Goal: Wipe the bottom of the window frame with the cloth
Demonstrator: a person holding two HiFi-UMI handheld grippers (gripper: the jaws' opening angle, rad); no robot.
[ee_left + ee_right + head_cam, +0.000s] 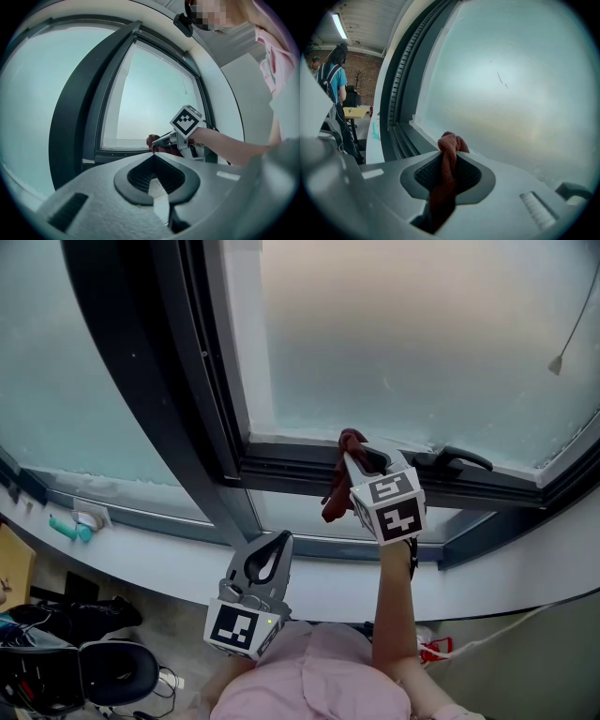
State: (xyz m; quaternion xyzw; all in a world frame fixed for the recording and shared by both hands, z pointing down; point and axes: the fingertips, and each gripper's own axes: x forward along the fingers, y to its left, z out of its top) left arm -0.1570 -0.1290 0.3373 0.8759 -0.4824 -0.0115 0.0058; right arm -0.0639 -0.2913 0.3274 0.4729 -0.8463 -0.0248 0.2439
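Observer: Head view. Right gripper (356, 457) reaches to centre frame, jaws clamped on the cloth (336, 495). The bunched end sits at the bottom rail (281, 465) of the window. The rest hangs below the jaws.

Checker: Why is the bunch ahead of the tips?

Observer: My judgement is that it lets fabric, not jaw, meet the rail. Left gripper (278, 542) is lower left of centre, close to the body and well apart from the rail. It is probably parked clear of the wiping path.

Checker: Left gripper view?

Observer: Jaws pressed together at lower centre, nothing between them. Past them, mid-frame, the right gripper (157, 143) holds the cloth (151, 139) at the rail (122, 153).

Checker: Right gripper view?

Observer: Lower centre, the cloth (449, 150) is pinched between the pads, with a knot poking past the tips toward where glass (511, 93) meets rail (401, 136). Contact proper is hidden behind the knot, so I cannot confirm it. The rail runs off to the left, and I'd judge the stroke follows it.

Checker: Hazards?

Observer: In the head view a handle (459, 460) sits just right of the cloth and could snag it.
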